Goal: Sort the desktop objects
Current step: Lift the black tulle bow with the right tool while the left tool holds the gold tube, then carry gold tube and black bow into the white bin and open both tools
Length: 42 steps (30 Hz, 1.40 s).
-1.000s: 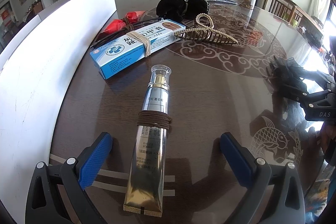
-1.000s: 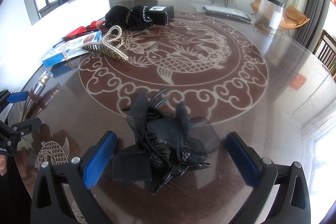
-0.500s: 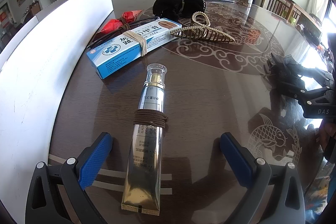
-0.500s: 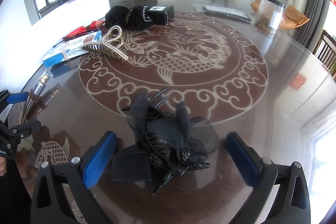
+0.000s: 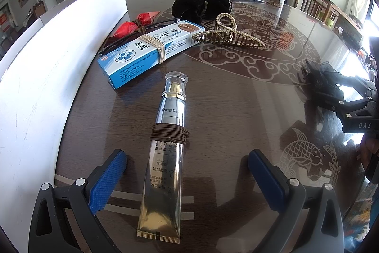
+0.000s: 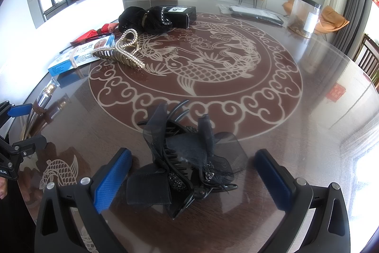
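The left hand-held gripper [image 5: 186,178] is wide open, its blue pads on either side of the tube [image 5: 164,165] without touching it. The tube lies flat on the desk [image 5: 236,110] in the lower centre of the frame, long axis running almost straight up the picture: crimped gold end at the bottom, clear cap pointing up and slightly right toward the box [image 5: 151,49]. A brown hair tie [image 5: 169,135] is wound around its middle.

The right hand-held gripper [image 6: 193,178] is also open, its pads flanking the black bow clip [image 6: 184,158] in the lower centre of its frame, clear of it on both sides. The clip's teeth point up and to the right.

Above the tube, the blue and white box lies diagonally, a beige tie around it. Just right of it sits the pearl claw clip [image 5: 228,36], long axis slanting down to the right. A red packet [image 5: 132,25] lies upper left of the box, and black scrunchies [image 5: 201,5] sit beyond. A white board [image 5: 47,63] fills the left side.
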Motion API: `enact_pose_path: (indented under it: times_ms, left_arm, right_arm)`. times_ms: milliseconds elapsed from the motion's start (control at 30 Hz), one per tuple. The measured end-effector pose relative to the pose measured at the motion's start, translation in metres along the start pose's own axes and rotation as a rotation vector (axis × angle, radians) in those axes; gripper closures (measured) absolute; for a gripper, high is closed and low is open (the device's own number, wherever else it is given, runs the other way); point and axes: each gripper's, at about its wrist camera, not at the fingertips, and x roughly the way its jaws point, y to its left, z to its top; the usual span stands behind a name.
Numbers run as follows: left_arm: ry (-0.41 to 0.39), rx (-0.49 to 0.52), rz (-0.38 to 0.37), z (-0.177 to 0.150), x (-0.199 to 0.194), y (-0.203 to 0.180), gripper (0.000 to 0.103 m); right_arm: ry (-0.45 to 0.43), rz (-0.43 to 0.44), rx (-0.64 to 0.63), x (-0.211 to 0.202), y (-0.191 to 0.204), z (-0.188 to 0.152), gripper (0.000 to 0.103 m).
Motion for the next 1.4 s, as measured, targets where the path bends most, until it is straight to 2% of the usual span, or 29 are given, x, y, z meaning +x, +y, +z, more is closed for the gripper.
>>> enact_pose_path:
  times_ms: [133,200,300,333,433,467,500,533,567,600,633,800,1067,1233,1400]
  left_arm:
    - [0.002,0.018,-0.015,-0.001,-0.001,-0.002,0.002]
    - [-0.019,0.048,-0.037,0.0,-0.006,-0.005,0.022]
    - [-0.037,0.063,-0.051,0.001,-0.012,-0.007,0.073]
    - [-0.038,0.057,-0.061,0.001,-0.013,-0.005,0.077]
    - [-0.042,0.007,-0.1,0.001,-0.015,0.003,0.078]
    - [-0.042,-0.005,-0.109,0.001,-0.016,0.005,0.078]
    - [-0.042,-0.017,-0.121,0.001,-0.016,0.007,0.077]
    - [-0.042,-0.029,-0.135,0.0,-0.016,0.009,0.078]
    - [-0.043,-0.04,-0.149,0.0,-0.016,0.01,0.078]
    - [-0.048,-0.052,-0.164,0.0,-0.018,0.012,0.078]
    - [-0.057,-0.063,-0.179,0.001,-0.021,0.014,0.078]
    - [-0.143,-0.121,-0.245,0.0,-0.045,0.028,0.078]
    - [-0.294,-0.23,-0.241,-0.008,-0.105,0.056,0.078]
    - [-0.371,-0.341,-0.198,-0.005,-0.149,0.114,0.078]
    - [-0.385,-0.438,-0.071,0.002,-0.168,0.196,0.078]
  right_arm:
    - [0.0,0.001,0.0,0.0,0.0,0.0,0.0]
    - [0.0,0.002,-0.002,0.0,0.0,0.0,0.0]
    - [0.033,0.026,-0.033,0.001,-0.001,0.004,0.0]
    - [0.048,0.035,-0.041,0.001,-0.002,0.005,0.0]
    - [0.047,0.058,-0.034,-0.003,-0.008,0.005,0.0]
    - [0.042,0.062,-0.038,-0.004,-0.008,0.005,0.006]
    - [0.045,0.059,-0.05,-0.004,-0.007,0.005,0.017]
    - [0.038,0.045,-0.073,-0.005,-0.005,0.005,0.022]
    - [0.028,0.059,-0.086,-0.007,-0.004,0.006,0.034]
    - [0.019,0.059,-0.1,-0.009,-0.002,0.006,0.058]
    - [0.017,0.046,-0.105,-0.01,0.0,0.008,0.063]
    - [-0.047,0.068,-0.038,-0.031,-0.001,0.008,0.063]
    - [-0.123,0.143,-0.03,-0.066,0.015,0.019,0.063]
    - [-0.193,0.233,-0.083,-0.085,0.057,0.069,0.063]
    - [-0.268,0.378,-0.151,-0.096,0.136,0.139,0.063]
